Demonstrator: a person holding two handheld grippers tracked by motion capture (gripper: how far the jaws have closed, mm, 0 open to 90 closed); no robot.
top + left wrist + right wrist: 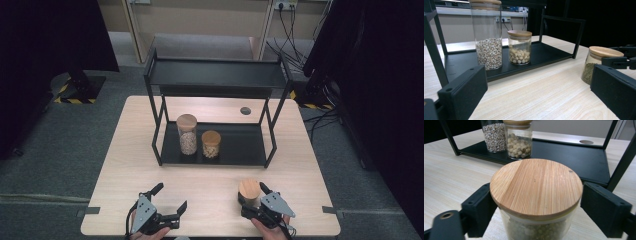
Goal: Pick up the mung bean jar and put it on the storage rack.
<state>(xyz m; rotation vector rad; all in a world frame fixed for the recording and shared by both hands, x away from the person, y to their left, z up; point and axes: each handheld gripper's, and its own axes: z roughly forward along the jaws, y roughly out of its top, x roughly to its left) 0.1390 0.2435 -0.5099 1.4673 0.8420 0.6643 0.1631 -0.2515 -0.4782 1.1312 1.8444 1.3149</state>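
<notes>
Between the right tool's jaws, a rigid, breakable glass jar is sitting, best pinched below its lid; left tool is idling spread.

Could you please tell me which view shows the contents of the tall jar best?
The left gripper view: the tall jar stands close, side-on, its pale grains clear through the glass. The right gripper view shows its grain-filled lower part at the top edge; the high view shows it small, from above.
</notes>
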